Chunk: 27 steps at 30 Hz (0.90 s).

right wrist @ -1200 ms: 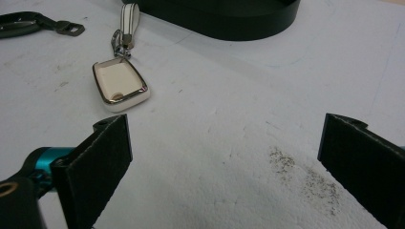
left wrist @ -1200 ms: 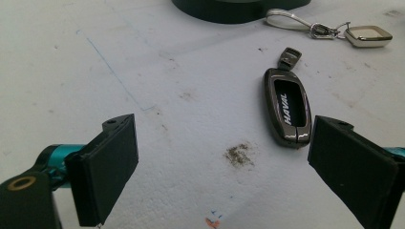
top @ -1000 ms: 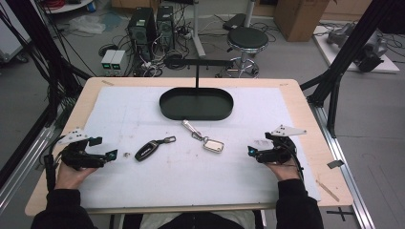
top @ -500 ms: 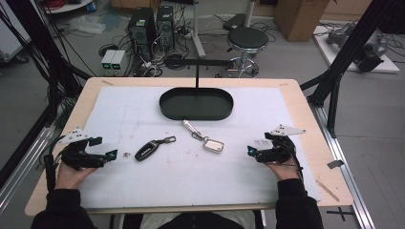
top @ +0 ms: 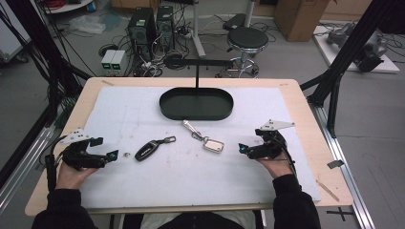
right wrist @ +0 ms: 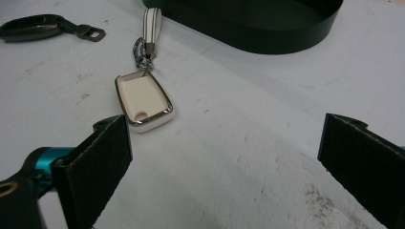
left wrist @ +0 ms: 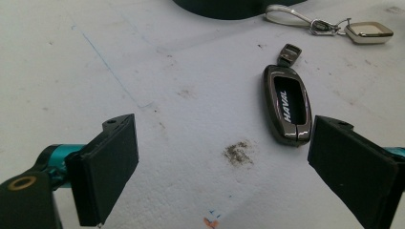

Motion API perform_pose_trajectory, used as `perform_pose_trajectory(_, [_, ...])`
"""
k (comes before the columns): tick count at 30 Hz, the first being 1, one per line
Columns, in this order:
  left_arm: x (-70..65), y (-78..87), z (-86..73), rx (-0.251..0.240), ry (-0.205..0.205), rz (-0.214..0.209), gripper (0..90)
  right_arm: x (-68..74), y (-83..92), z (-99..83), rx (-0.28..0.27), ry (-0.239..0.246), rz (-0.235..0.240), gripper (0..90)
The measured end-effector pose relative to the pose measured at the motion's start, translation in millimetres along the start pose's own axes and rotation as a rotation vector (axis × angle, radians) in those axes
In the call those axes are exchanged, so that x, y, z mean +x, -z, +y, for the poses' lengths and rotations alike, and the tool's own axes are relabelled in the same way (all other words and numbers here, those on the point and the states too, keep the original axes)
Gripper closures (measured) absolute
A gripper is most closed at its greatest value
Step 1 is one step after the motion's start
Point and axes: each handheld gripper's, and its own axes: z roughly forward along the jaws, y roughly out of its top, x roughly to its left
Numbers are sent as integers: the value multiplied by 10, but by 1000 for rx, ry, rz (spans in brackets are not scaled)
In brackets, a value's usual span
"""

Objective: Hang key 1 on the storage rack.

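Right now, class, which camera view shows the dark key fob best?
The left gripper view: the dark key fob lies close, its lettering readable. The high view shows it small; the right gripper view catches it at the top left edge.

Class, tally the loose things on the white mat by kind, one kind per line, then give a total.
Car key fobs: 2, a dark fob and a cream fob
Black oval trays: 1, the tray
Total: 3
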Motion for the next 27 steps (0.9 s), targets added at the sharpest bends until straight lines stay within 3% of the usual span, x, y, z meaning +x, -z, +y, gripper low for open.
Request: perform_pose_trajectory(27, [23, 19, -4, -15, 12, -19, 105, 174, -439, 415, 86, 57, 33, 36])
